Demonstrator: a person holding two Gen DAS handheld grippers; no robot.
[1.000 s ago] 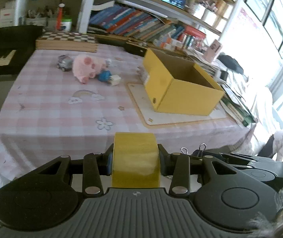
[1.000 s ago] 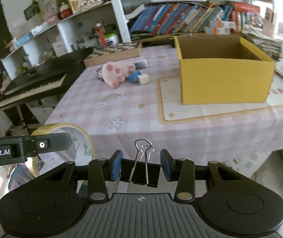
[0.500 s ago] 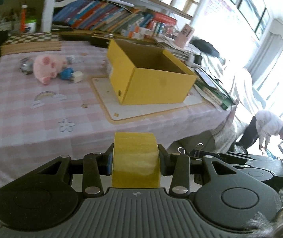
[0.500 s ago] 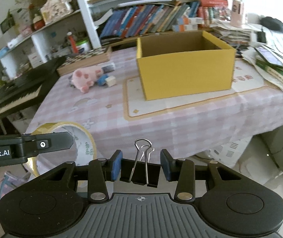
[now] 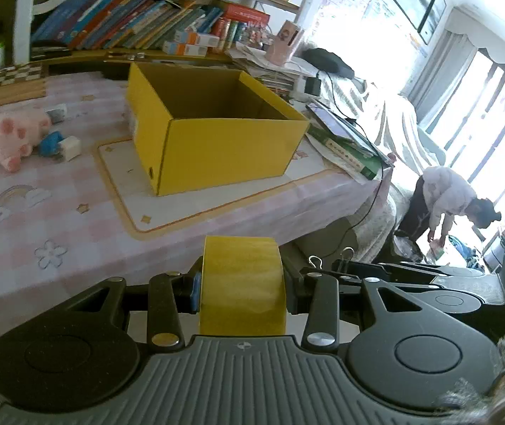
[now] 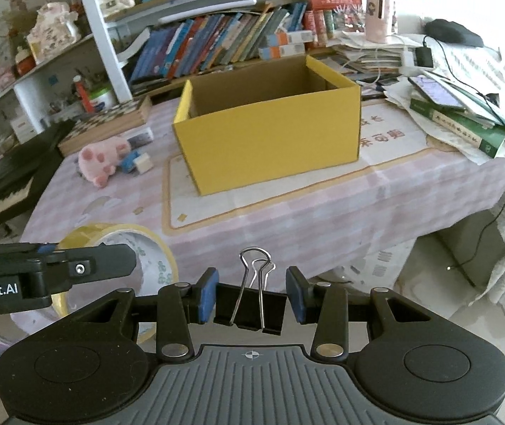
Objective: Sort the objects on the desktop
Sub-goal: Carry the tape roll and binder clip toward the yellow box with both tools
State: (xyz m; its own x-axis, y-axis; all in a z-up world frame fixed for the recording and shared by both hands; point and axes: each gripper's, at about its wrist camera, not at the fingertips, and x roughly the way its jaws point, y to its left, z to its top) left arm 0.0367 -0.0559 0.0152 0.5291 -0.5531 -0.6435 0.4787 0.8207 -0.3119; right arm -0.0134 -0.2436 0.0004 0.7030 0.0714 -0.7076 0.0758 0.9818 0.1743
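Right wrist view alone shows your right gripper point(image 6: 250, 299) clamping black metal binder clip point(image 6: 249, 310); left gripper point(image 5: 241, 283) grips yellow tape roll point(image 5: 241, 285) (ring shape visible only there).

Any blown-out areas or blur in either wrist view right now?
Left wrist: windows at right are blown out white, glare washing the bed; yellow box and tape roll sharp. Right wrist: top-right corner overexposed; binder clip and box crisp. Both show fisheye bending at the edges.

My tape roll point(image 5: 241, 283) looks shiny plastic, my clip point(image 6: 252, 304) has metal wire, the box point(image 6: 270, 138) is maybe matt cardboard
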